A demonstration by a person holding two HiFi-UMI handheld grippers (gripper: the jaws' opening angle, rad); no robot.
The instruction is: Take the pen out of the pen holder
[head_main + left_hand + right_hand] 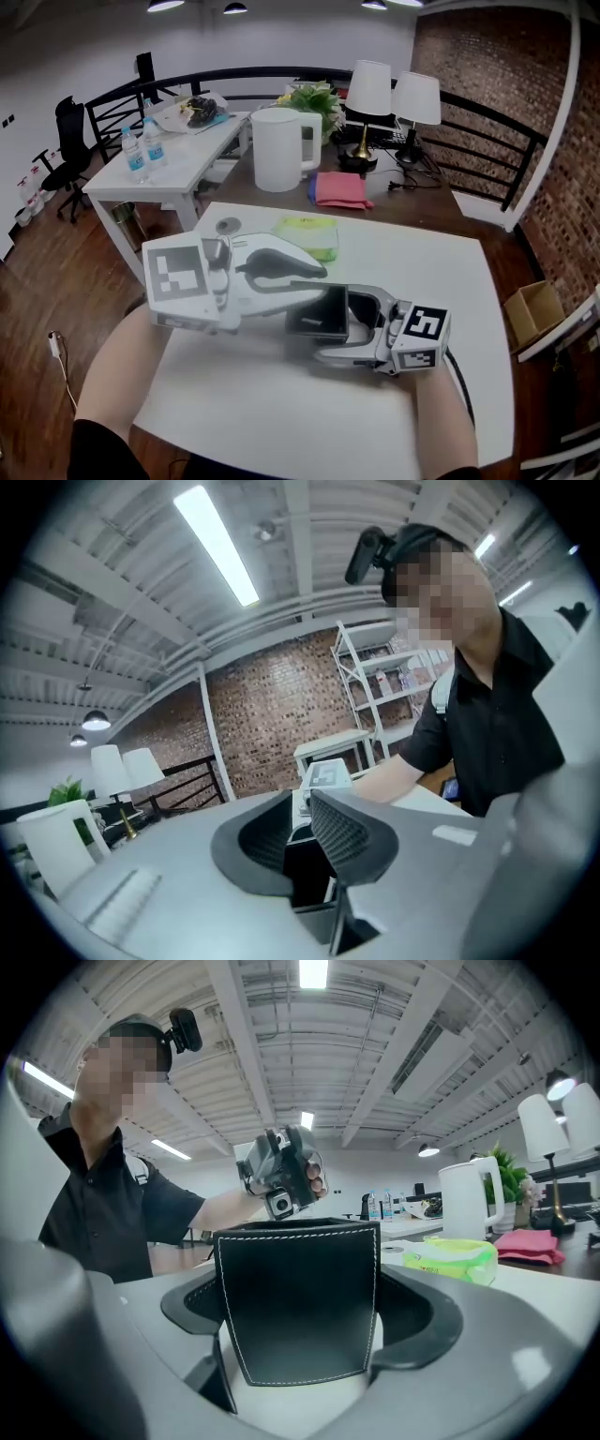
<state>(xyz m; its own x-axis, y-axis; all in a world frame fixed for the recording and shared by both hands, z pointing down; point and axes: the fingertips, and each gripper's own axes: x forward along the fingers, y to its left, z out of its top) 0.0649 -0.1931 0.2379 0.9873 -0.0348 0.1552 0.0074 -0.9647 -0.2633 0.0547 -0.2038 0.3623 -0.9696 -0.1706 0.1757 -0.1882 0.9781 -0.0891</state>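
Your right gripper point(309, 1299) is clamped on the black holder point(319, 314), one jaw against each stitched side, low over the white table point(281, 412). Your left gripper point(314, 278) hangs just above the holder's mouth, tilted down toward it. Its jaws stand a narrow way apart with nothing gripped between them, and through the gap you look into the holder's dark inside. Whether the pen stands in there cannot be told, since no view shows it. A green pack point(309, 234) lies on the table beyond the grippers.
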